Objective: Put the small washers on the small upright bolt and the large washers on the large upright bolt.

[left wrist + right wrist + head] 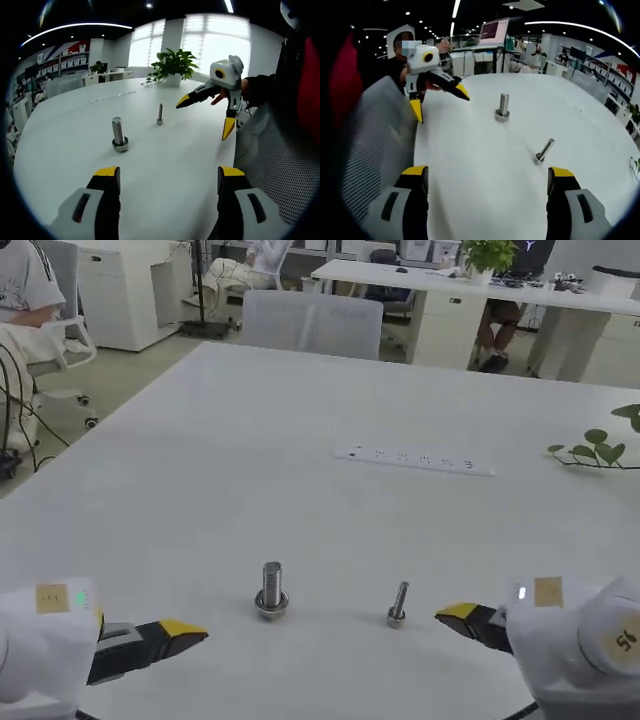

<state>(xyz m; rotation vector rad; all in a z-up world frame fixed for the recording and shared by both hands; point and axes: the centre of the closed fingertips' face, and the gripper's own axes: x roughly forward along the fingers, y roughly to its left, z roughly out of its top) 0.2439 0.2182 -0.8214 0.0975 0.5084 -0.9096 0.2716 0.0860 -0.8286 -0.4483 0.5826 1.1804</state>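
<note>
Left gripper (169,172) and right gripper (487,171) are cut off at the near table edge in head view, each w/ jaws wide apart and nothing between them. Large bolt (271,590) stands upright ahead of the left fingertips, small bolt (398,603) upright just beside the right fingertips; ring at the large bolt's base may be head or washer, can't tell. Beyond the fingers and bolts, bare table (300,420) runs open to a power strip (413,460), w/ a leafy sprig (600,450) at the right edge & a chair (312,322) at the far edge.
</note>
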